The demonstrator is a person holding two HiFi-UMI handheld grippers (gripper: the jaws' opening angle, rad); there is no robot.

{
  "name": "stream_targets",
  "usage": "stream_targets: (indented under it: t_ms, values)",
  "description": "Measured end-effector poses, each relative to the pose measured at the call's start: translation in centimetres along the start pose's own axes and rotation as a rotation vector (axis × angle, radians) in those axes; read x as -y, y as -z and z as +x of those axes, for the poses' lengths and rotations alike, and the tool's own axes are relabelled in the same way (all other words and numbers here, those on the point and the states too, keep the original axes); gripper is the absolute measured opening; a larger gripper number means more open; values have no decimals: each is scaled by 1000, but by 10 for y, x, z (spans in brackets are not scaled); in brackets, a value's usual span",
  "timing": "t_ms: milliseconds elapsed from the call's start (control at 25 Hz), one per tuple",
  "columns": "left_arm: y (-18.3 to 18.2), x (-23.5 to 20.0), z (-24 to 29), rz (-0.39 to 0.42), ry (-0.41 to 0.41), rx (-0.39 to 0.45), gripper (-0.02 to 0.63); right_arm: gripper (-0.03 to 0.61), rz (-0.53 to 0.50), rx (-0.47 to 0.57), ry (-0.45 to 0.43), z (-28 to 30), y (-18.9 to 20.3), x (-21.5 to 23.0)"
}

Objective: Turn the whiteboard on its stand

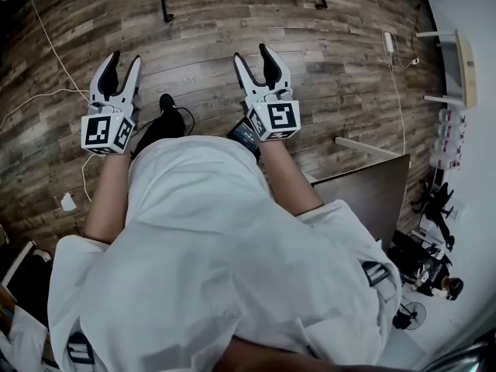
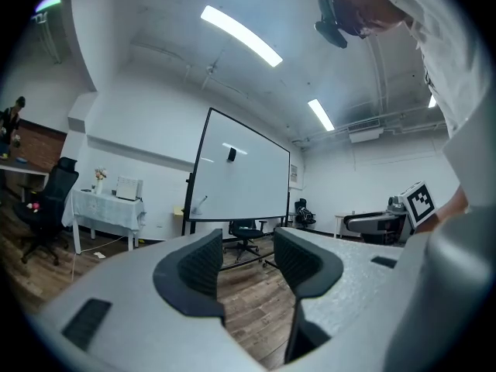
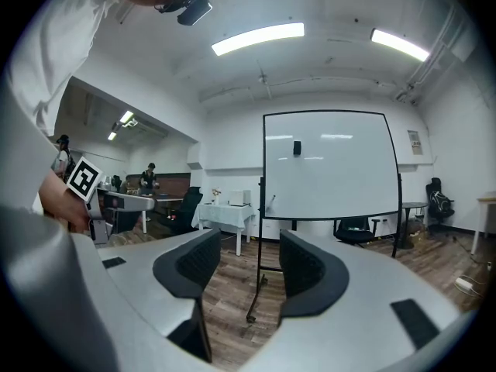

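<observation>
Wood-plank flooring, brown and grey, fills the head view. Both tools are held out over it ahead of a person in a white garment. The left tool (image 1: 126,62) and the right tool (image 1: 253,56) are side by side and well apart, each with its jaws spread and nothing between them. A white cable (image 1: 48,41) trails across the floor at the left. The corner of a dark worktop (image 1: 372,192) shows at the right. The whiteboard is not visible in this view.

Left gripper view: a white-walled room with strip lights on the ceiling. The jaws are released, with only bare floor seen through the gap. The whiteboard (image 2: 244,169) stands on the floor well ahead, apart from both tools. It has a white face and a thin black frame, and is seen at an angle. A black office chair (image 2: 246,232) sits below its lower edge. A table with a white cloth (image 2: 105,208) stands by the wall to its left.

Right gripper view: the jaws are again released and empty. The board faces this camera almost squarely on black uprights. A small dark item (image 3: 296,147) is fixed near the top of its face. Open floor lies between the tools and the stand. The cloth-covered table is just left of the frame, and another chair is at the lower right edge.
</observation>
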State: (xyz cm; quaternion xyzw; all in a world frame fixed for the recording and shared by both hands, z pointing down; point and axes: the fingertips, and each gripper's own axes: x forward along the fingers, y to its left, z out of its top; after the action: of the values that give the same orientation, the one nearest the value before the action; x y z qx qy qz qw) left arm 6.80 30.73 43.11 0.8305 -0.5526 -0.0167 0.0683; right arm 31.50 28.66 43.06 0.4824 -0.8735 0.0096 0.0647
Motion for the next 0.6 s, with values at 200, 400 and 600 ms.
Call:
stream_targets:
  t_ms: [200, 400, 600]
  values:
    - [-9, -45, 49, -21, 32, 1, 188, 232, -31, 3, -2, 62, -21, 6]
    - [-22, -98, 83, -34, 55, 11, 187, 232, -52, -11, 5, 129, -38, 3]
    - [-19, -144, 101, -20, 64, 0, 187, 232, -55, 8, 17, 178, -50, -5]
